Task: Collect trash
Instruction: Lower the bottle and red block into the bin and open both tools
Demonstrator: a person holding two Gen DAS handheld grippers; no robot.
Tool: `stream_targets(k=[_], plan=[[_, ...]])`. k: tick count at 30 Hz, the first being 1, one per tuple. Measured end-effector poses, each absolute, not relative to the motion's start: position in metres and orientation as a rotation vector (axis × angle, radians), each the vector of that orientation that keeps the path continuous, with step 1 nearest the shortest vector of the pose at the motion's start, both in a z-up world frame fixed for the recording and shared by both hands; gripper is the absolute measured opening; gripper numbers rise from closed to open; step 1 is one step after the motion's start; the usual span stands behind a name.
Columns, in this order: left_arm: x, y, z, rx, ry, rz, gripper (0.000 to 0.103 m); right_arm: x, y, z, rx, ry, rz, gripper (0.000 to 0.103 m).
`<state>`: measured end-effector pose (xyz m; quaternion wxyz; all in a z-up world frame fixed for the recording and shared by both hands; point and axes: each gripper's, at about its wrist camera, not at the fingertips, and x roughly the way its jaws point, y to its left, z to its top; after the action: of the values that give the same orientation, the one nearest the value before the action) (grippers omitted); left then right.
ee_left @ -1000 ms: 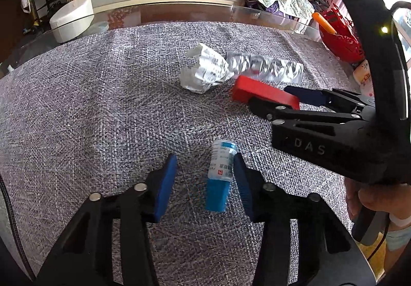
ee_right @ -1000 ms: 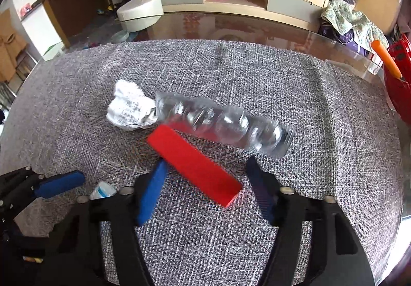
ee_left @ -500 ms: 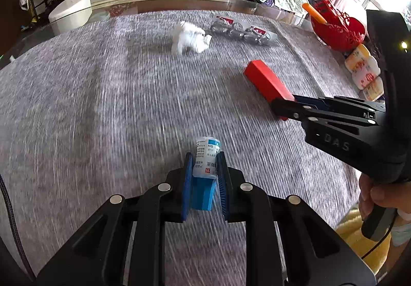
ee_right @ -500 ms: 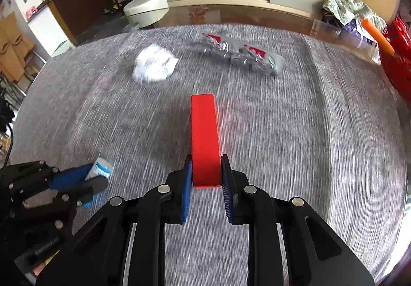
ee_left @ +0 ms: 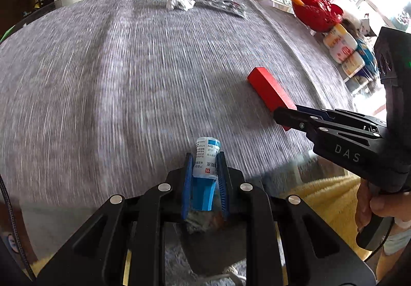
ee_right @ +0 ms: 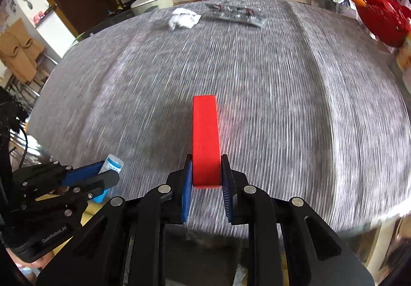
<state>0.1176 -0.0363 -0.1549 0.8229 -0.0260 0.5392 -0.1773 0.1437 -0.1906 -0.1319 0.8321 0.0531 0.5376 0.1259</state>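
We hold the left tongs (ee_left: 205, 178) clamped on a small blue bottle (ee_left: 205, 170) and the right tongs (ee_right: 206, 178) clamped on a red block (ee_right: 205, 139) above the counter (ee_right: 282, 106).

One second ago both grippers stood open over the grey cloth, items lying between their pads. Now the left gripper (ee_left: 204, 169) is closed on the small blue-and-white bottle (ee_left: 205, 173), held upright and lifted clear, drawn back to the near edge of the table (ee_left: 102, 80). The right gripper (ee_right: 206, 175) is closed on the red block (ee_right: 205, 139), likewise raised and withdrawn toward the near edge. The crumpled paper (ee_right: 183, 19) and clear blister pack (ee_right: 235, 15) now lie far off by the far edge.
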Motion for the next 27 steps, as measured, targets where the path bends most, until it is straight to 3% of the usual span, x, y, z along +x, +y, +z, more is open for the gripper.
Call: stream_targets(k=[13, 27], plan=[[0.034, -0.044, -0.152, -0.022, 1.130, -0.382, 0.017, 0.049, -0.204, -0.131, 0.118, 1.116, 0.254, 0.022], [-0.002, -0.049, -0.217, -0.015, 1.250, -0.370, 0.017, 0.014, -0.192, -0.200, 0.133, 1.261, 0.248, 0.022]])
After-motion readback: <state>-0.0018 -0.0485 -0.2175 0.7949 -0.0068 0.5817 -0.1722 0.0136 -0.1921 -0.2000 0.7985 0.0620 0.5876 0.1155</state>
